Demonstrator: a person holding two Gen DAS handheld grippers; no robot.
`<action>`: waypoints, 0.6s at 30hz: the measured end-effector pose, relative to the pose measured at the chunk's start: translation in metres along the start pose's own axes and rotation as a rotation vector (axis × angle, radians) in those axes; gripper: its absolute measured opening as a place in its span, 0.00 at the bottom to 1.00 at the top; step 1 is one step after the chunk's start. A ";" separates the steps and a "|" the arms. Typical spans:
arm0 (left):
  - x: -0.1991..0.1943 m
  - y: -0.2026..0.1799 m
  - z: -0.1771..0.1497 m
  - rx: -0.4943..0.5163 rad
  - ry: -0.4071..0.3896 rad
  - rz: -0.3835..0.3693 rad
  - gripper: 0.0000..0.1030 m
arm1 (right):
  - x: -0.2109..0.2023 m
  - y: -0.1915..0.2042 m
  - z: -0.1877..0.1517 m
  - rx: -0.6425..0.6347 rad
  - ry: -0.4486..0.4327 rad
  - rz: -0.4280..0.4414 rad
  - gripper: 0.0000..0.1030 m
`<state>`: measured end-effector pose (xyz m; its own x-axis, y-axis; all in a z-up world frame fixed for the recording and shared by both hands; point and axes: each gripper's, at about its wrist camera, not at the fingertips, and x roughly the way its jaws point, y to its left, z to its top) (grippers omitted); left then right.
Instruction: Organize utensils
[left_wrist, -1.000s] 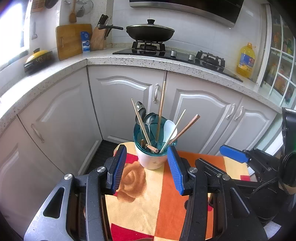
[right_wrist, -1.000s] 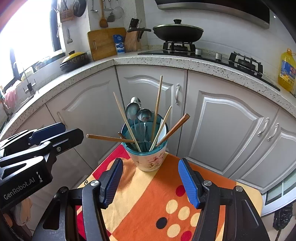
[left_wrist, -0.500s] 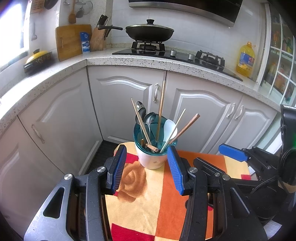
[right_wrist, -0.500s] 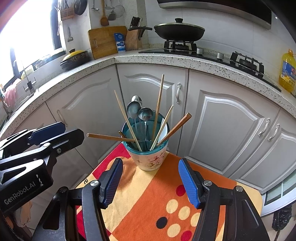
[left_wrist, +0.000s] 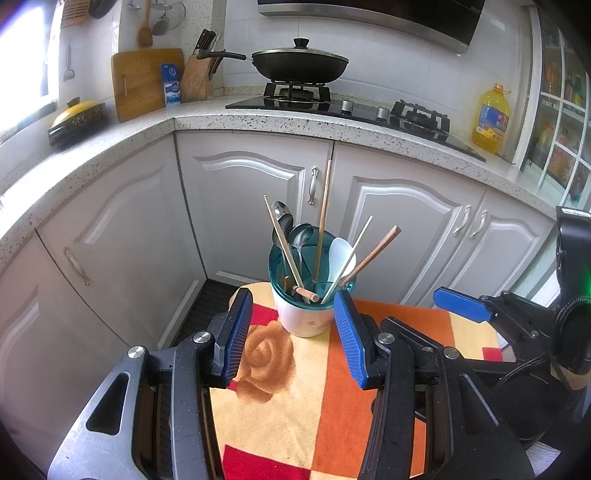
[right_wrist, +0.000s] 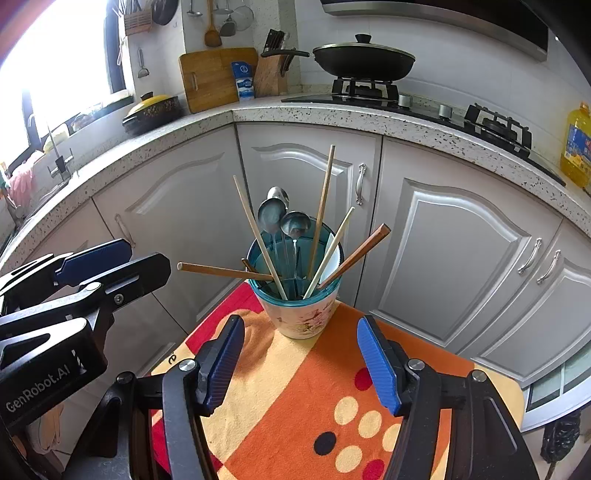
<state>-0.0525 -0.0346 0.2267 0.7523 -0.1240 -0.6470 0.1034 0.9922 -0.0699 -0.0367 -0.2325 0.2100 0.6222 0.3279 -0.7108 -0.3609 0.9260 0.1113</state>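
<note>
Standing at the far end of the orange patterned cloth (right_wrist: 295, 413), the utensil cup (right_wrist: 297, 295) holds a loose bundle: metal spoons (right_wrist: 271, 216), a white spoon (left_wrist: 341, 253), pale chopsticks and darker wooden ones. In the right wrist view it sits at twelve o'clock from the right gripper (right_wrist: 301, 363), whose jaws are apart with nothing between them. The left gripper (left_wrist: 291, 332) has its jaws apart too, with bare cloth between the pads, and the cup just beyond the tips at twelve o'clock.

One brown chopstick (right_wrist: 225, 272) lies almost flat across the rim, its end jutting toward nine o'clock, close to the left gripper's tips. That piece looks like the main hazard: a nudge from either tool could lever it out or tip the cup, which seems top-heavy with long sticks fanned outward. The cloth may also slide under a sideways push. Grabbing one stick from the tangle could drag its neighbours along.
</note>
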 end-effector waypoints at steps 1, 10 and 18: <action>0.000 0.000 0.000 0.001 0.000 0.000 0.44 | 0.000 0.000 0.000 0.001 0.000 0.000 0.60; 0.000 0.000 0.000 0.001 -0.001 0.000 0.44 | 0.001 0.002 0.002 -0.005 0.002 0.002 0.62; 0.002 0.001 -0.001 0.000 0.001 -0.020 0.44 | 0.003 0.006 0.001 -0.009 0.008 0.007 0.62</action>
<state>-0.0520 -0.0334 0.2245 0.7496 -0.1434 -0.6462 0.1183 0.9896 -0.0823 -0.0366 -0.2257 0.2096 0.6145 0.3328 -0.7153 -0.3714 0.9220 0.1099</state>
